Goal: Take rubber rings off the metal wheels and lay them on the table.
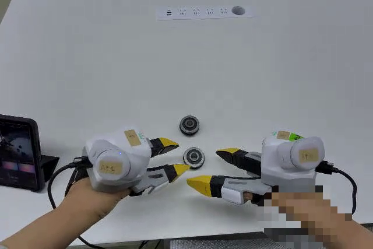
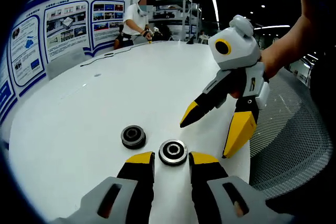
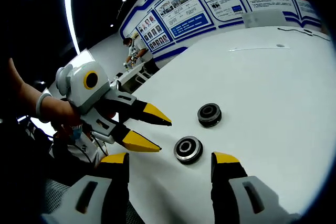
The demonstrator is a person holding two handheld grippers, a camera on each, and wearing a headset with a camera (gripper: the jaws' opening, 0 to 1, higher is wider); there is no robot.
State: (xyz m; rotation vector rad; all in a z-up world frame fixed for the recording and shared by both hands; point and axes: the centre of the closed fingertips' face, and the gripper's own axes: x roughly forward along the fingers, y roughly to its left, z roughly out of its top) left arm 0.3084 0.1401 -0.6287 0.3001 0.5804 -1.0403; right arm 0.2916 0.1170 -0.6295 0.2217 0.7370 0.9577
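Lying on the table: two small metal wheels rest flat on the white table (image 1: 175, 56), hub holes facing up.
Near wheel: the near wheel (image 1: 193, 156) sits close to the table's front edge, between the two pairs of tongs. Its dark rubber ring (image 1: 185, 157) looks to be on the rim, not yet taken off.
Far wheel: the far wheel (image 1: 189, 125) lies just beyond the near one, apart from it and out of reach of both pairs of tips.
Left tongs: the left tongs (image 1: 182, 155) are spread apart and empty. In the left gripper view their yellow tips stand one on each side of the near wheel, just beside it.
Right tongs: the right tongs (image 1: 204, 167) gape wider, also empty, pointing at the same wheel from the opposite side with their tips short of it.
Direction: the near wheel lies straight ahead of both pairs, which face each other across it.
Long axis: none, since the wheel is round and flat, so any grip across it should serve.
Nearer hand: the left, by my judgement.
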